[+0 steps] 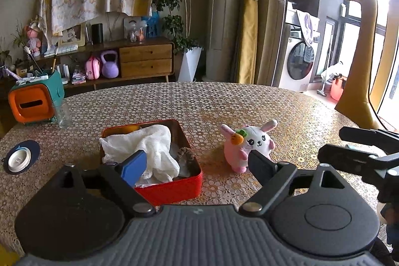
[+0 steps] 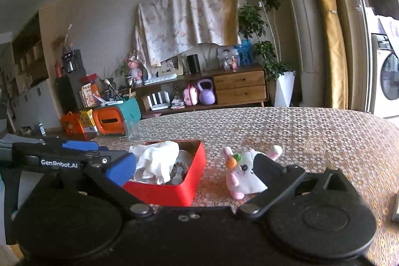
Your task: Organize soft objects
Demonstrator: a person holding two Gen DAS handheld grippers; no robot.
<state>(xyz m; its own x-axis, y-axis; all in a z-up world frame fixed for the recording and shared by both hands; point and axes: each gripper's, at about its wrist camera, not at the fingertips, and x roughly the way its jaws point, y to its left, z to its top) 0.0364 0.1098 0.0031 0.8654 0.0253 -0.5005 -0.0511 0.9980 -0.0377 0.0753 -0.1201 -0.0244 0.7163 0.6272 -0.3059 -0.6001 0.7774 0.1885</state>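
A red tin sits on the table, which wears a cloth of small round dots. In the tin lies a white cloth, bunched and spilling toward the near-left corner, with a brown scrunchie beside it against the right wall; something orange shows at the far-left corner, too hidden to name. Just right of the tin, apart from it, a bunny stands upright, pink and white with a carrot on its head, facing the cameras. The left claw is spread wide and grips nothing: its blue-padded finger hangs over the tin's near-left corner in front of the cloth, and its black finger overlaps the bunny's lower right side in view; whether it touches I cannot tell. The right claw is likewise wide open and empty, its blue pad near the tin's left wall and its black finger in front of the bunny's right side. From the left wrist view the right claw's dark frame shows at the far right edge. Farther left on the table stand an orange and teal box, a glass touching or just beside it, and a white dish on a dark coaster.
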